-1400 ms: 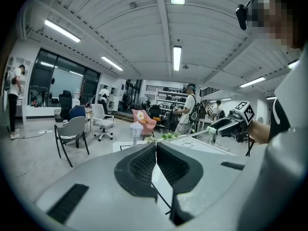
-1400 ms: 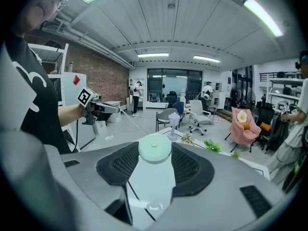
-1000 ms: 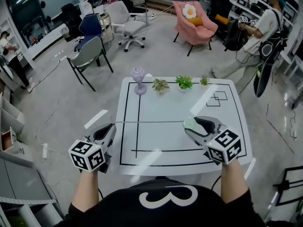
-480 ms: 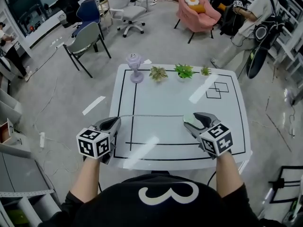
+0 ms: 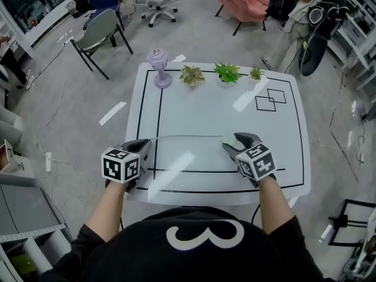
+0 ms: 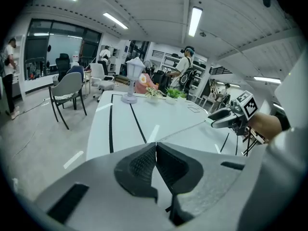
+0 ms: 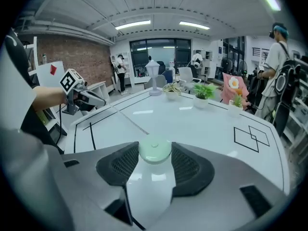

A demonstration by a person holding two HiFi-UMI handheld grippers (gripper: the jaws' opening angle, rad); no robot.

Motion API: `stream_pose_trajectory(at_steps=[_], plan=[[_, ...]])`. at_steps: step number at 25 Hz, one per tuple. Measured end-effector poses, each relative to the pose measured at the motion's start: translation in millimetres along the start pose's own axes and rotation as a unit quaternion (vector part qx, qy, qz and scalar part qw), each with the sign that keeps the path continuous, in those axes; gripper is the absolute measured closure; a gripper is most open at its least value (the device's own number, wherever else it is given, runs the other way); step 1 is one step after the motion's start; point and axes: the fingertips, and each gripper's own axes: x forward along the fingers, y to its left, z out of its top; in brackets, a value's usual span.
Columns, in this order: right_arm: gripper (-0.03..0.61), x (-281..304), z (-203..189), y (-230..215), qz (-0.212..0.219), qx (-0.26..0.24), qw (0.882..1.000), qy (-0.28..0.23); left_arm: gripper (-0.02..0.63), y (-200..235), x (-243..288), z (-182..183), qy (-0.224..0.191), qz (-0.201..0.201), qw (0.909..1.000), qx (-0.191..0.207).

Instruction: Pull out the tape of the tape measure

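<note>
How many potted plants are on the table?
3 potted plants in a row at the table's far edge: left plant beside the purple lamp, middle plant, smallest plant on the right. None appears hidden.

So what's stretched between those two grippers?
The tape, pulled out in a thin line. The left gripper pinches its end, and the right gripper holds the pale green tape measure. The head view shows it best.

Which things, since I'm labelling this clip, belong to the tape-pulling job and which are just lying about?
Job: tape measure in the right gripper; tape drawn out; left gripper pinching its end.
Lying about: lamp; potted plants; grey chair.
</note>
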Motion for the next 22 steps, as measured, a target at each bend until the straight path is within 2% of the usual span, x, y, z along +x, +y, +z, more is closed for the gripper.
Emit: stream_pose_trajectory(at_steps=[7, 10, 13, 19, 22], plan=[[0.360, 30, -19, -2, 0.000, -0.030, 0.999, 0.042, 0.603, 11, 16, -21, 0.033, 0.002, 0.9995, 0.000], [0.360, 38, -26, -2, 0.001, -0.035, 0.998, 0.056, 0.603, 13, 20, -25, 0.048, 0.003, 0.9987, 0.016], [0.360, 41, -30, -3, 0.004, -0.024, 0.998, 0.053, 0.603, 14, 25, -29, 0.066, 0.006, 0.9971, 0.039], [0.360, 43, -31, -4, 0.010, -0.014, 0.999, 0.050, 0.603, 13, 31, -33, 0.080, -0.001, 0.9955, 0.051], [0.356, 41, -32, 0, 0.020, -0.013, 0.999, 0.047, 0.569, 13, 30, -33, 0.080, -0.006, 0.9955, 0.051]])
